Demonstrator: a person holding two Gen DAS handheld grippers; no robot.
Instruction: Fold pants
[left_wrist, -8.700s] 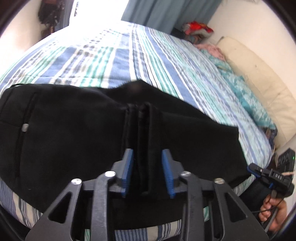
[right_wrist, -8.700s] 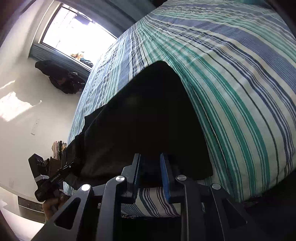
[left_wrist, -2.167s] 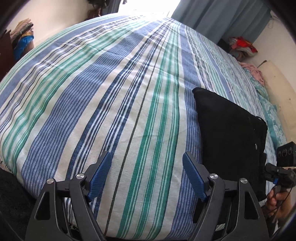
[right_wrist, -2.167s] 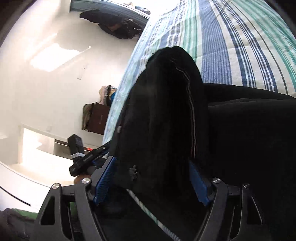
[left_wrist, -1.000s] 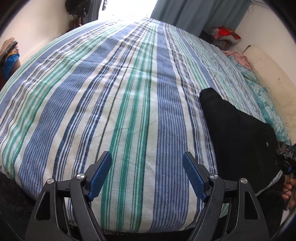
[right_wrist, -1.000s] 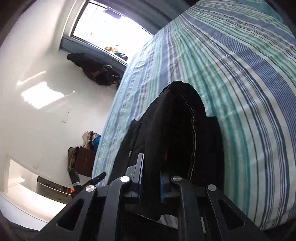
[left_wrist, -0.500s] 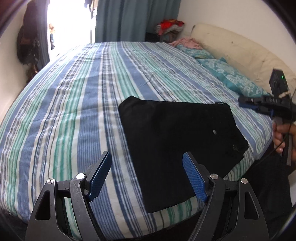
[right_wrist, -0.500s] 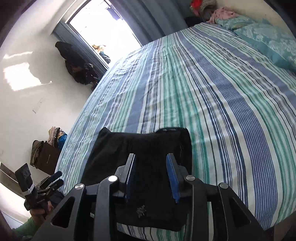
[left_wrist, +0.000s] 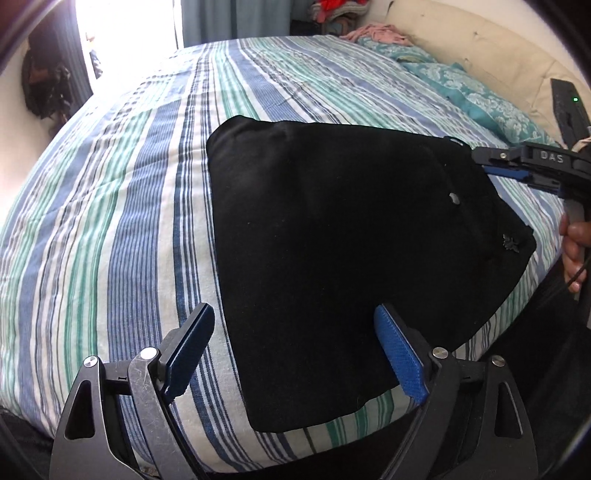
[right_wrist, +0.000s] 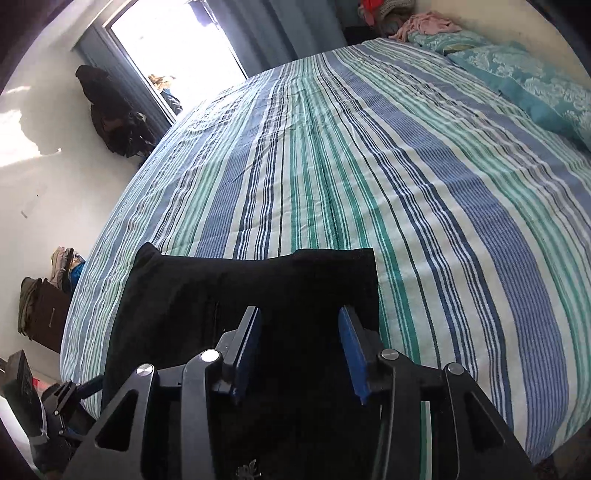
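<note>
The black pants (left_wrist: 332, 229) lie folded into a flat rectangle near the front edge of the striped bed (left_wrist: 122, 192). My left gripper (left_wrist: 293, 317) hovers over their near end, jaws wide and still opening, nothing between them. My right gripper (left_wrist: 480, 162) comes in from the right at the pants' far corner, with a hand (left_wrist: 572, 240) on its handle. In the right wrist view the pants (right_wrist: 207, 291) lie under my right gripper (right_wrist: 299, 321). Its jaws are opening, and the blue pads (right_wrist: 349, 343) stand clear of the cloth.
Teal pillows (left_wrist: 480, 96) and a cream headboard (left_wrist: 480, 44) line the right side of the bed. A bright window (right_wrist: 177, 40) and hanging dark clothes (right_wrist: 110, 110) are at the far end. A brown case (right_wrist: 44, 314) with clothes stands on the floor at the left.
My right gripper was shut on the bunched pants; its jaws have parted and the pants now lie flat. My left gripper has swung from bare sheet to over the pants.
</note>
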